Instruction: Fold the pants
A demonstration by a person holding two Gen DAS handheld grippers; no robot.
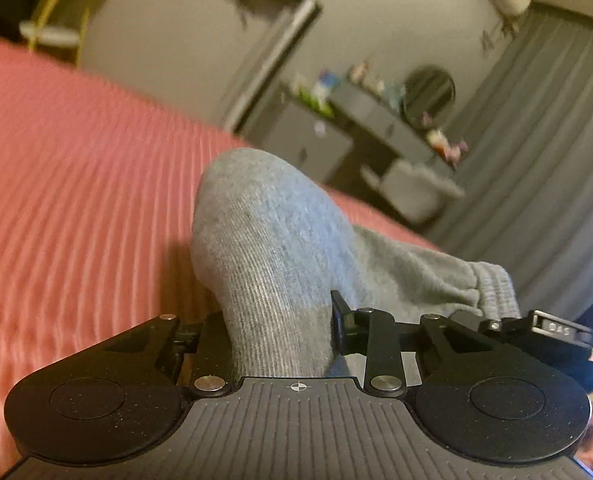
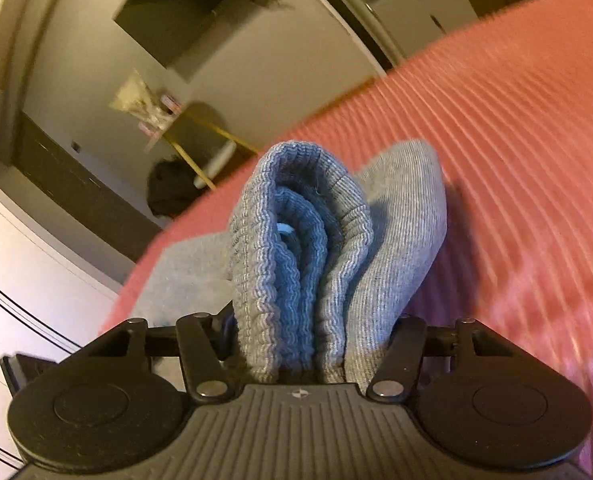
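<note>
The grey knit pants (image 1: pixel 264 216) lie on a pink ribbed bedspread (image 1: pixel 76 184). In the left wrist view a bunched fold of the pants rises up between the jaws of my left gripper (image 1: pixel 276 322), which is shut on it; the rest trails off right toward the ribbed waistband (image 1: pixel 492 284). In the right wrist view my right gripper (image 2: pixel 312 336) is shut on several stacked layers of the ribbed waistband (image 2: pixel 296 240), which stand upright between its fingers. More of the grey pants (image 2: pixel 400 216) droop behind onto the bedspread (image 2: pixel 516 140). The fingertips of both grippers are hidden by cloth.
Beyond the bed stand a grey dresser (image 1: pixel 360 120) with a round mirror (image 1: pixel 430 94) and small items, a pale chair (image 1: pixel 412 188) and grey curtains (image 1: pixel 544 140). A yellow-legged stand (image 2: pixel 212 140) and a dark bundle (image 2: pixel 172 192) sit past the bed's other edge.
</note>
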